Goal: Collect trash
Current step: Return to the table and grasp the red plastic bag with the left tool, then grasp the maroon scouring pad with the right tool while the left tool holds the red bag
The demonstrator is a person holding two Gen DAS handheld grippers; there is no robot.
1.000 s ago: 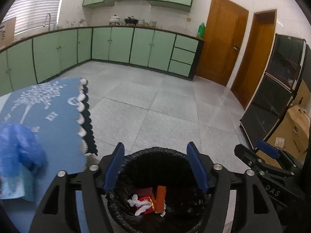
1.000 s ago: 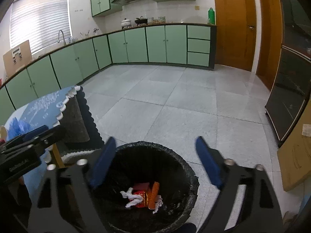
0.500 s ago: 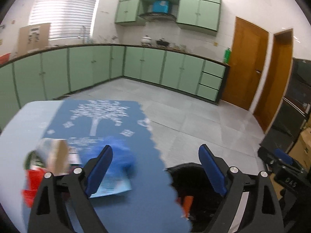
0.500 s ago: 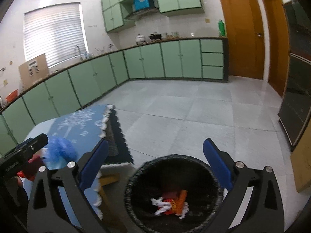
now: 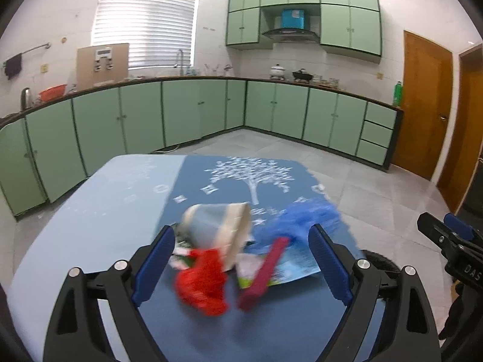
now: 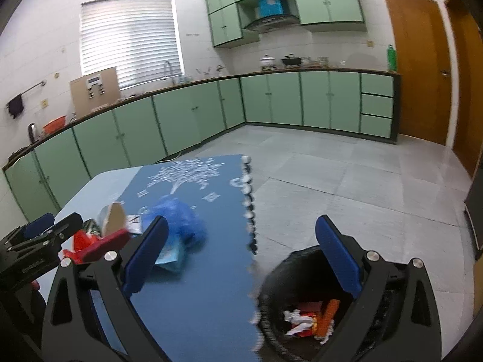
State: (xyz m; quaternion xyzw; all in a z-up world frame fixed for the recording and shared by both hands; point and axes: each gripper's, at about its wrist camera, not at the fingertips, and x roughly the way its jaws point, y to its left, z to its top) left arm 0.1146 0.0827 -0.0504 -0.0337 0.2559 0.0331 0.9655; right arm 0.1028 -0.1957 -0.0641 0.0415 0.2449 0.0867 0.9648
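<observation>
Kitchen with green cabinets along two walls; grey tiled floor. Blue counter in the foreground, bin on the floor just off its right edge.

Change since a second ago: both views were centred over the bin mouth, with wrappers already lying at the bottom. Both have now swung left and up, toward the counter top. Bin contents look unchanged: white crumpled paper, red and orange wrappers.

Left claw: jaws spread wide, nothing between the pads. It now faces the remaining trash near the counter's right edge.

Right claw: jaws spread wide, empty, straddling the counter's right edge and the bin rim.

Remaining trash, largest first:
- tipped paper cup, lying on its side
- blue plastic bag, crumpled, just beside the cup
- flat printed packet under the bag
- red crumpled wrapper, nearest the left claw
- dark red stick-like piece, blurred, identity unclear

Judgement: one drop-off appears done; both claws are back for another load. Several pieces remain, so the task is partway.
</observation>
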